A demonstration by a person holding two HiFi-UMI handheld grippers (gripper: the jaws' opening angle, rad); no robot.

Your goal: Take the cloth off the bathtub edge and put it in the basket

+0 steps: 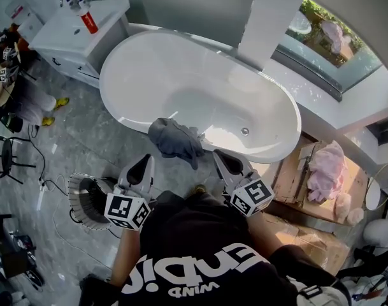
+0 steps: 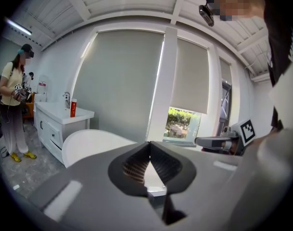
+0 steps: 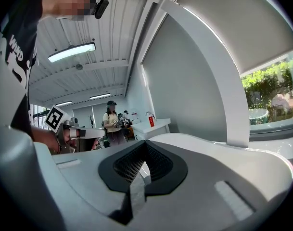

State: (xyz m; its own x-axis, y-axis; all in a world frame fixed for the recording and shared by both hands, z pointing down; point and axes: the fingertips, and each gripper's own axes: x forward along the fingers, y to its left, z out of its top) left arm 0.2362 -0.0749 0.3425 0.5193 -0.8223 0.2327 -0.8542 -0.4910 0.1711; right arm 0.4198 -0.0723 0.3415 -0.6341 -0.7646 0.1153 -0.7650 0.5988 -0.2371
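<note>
Fingers [image 2: 132,165] on both my grippers are pressing shut, gripping nothing. Dark cloth [image 1: 174,139] is draping over the bathtub's [image 1: 127,116] near rim (partly hanging outside). My left gripper [image 1: 147,160] and right gripper [image 1: 217,153] are flanking its lower edge, tips pointing tubward. The basket [image 1: 79,203] is sitting on open floor [image 1: 72,145] by my left gripper.

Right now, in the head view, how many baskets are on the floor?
1. The basket stands on the floor at the left, beside the left gripper, below the bathtub. The person's body may hide others.
</note>
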